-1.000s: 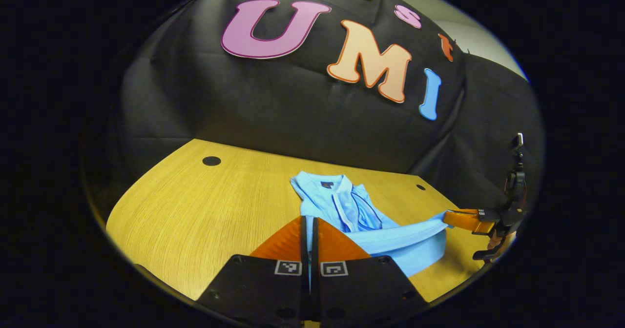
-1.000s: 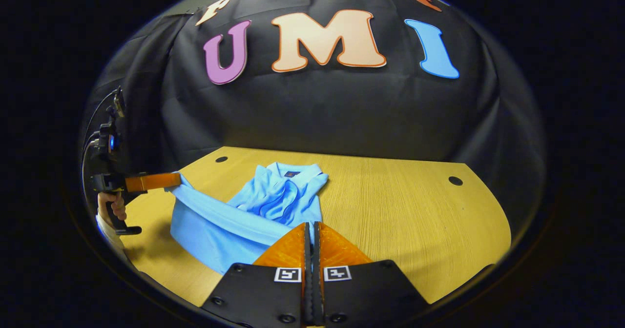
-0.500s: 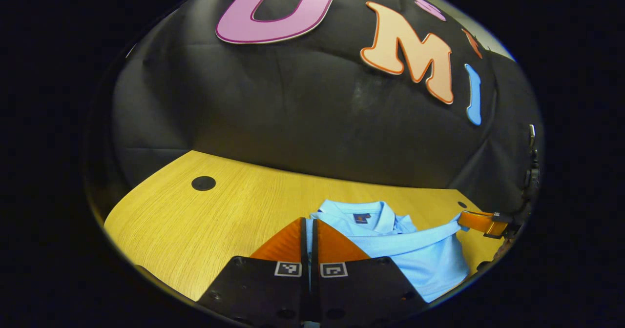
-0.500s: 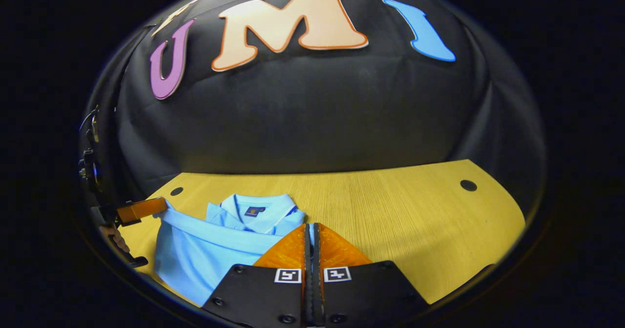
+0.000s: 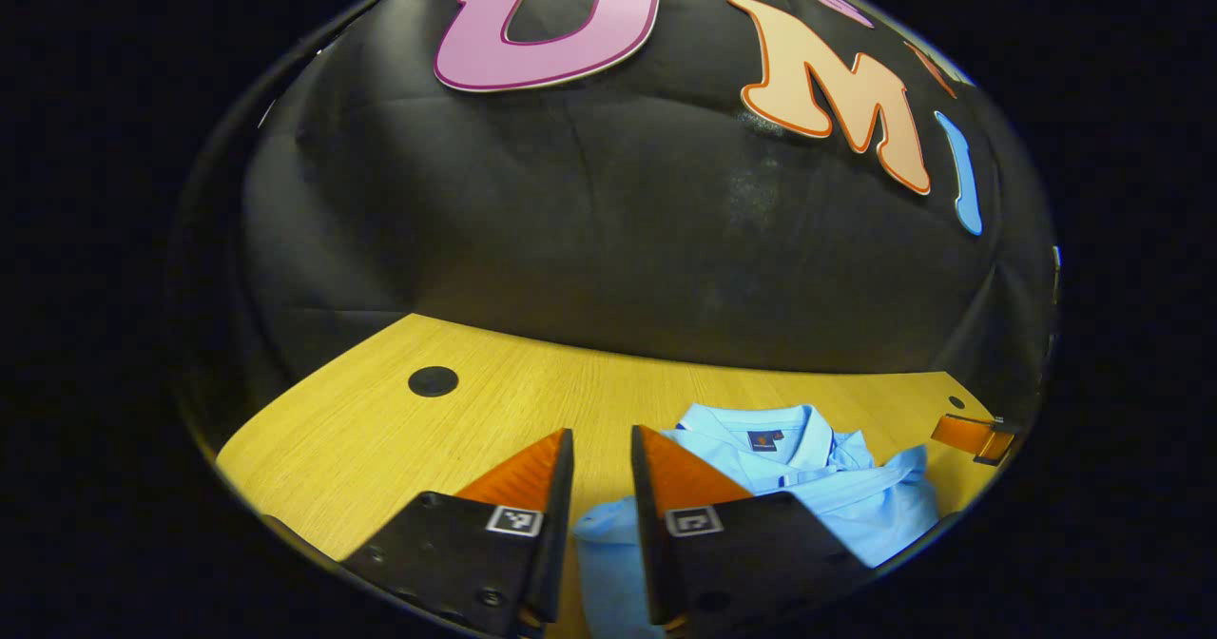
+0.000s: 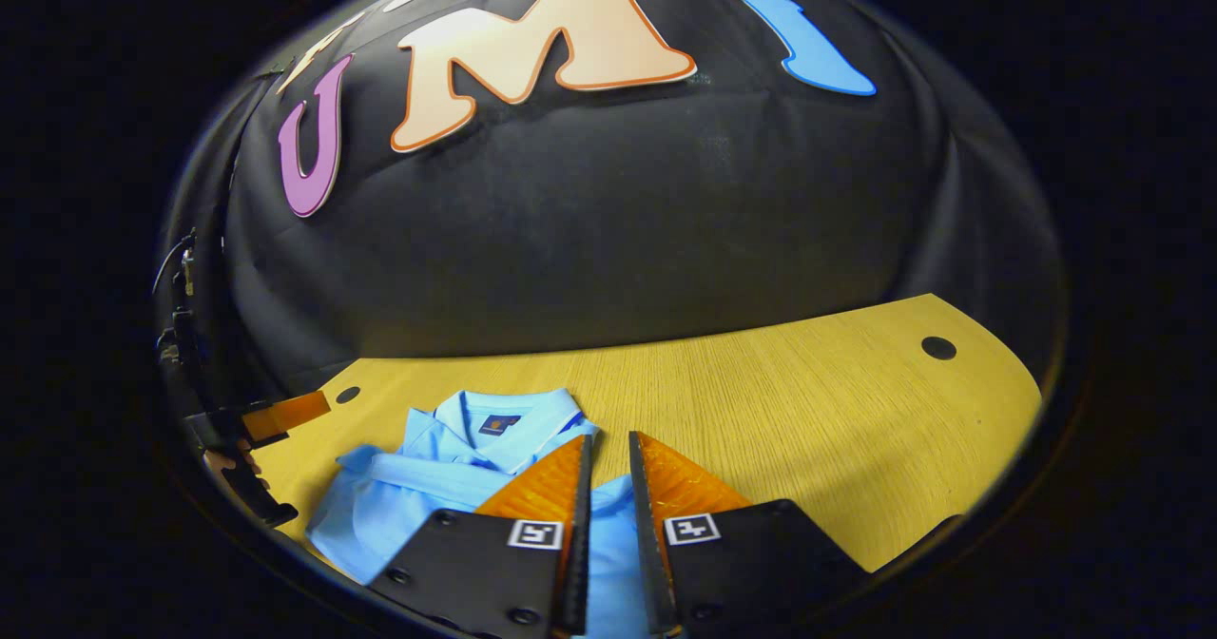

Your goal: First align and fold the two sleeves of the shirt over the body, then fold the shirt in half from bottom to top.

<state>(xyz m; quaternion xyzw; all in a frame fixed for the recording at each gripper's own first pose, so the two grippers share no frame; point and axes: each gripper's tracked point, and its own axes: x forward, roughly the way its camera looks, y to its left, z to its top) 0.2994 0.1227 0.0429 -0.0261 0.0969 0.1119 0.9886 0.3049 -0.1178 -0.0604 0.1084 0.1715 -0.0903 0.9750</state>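
The shirt is lying folded on the wooden table, sitting low and right of centre in the left gripper view and low and left in the right gripper view. Its collar is pointing toward the black wall, so I am reading its long axis as running from the lower edge of the frame up toward that wall. A band of cloth is crossing the body just below the collar. I am seeing my left gripper with its fingers apart, shirt fabric showing in the gap beneath them. My right gripper is likewise standing open over the cloth. Both are hovering at the shirt's near end, one toward each side; I am judging neither nearer.
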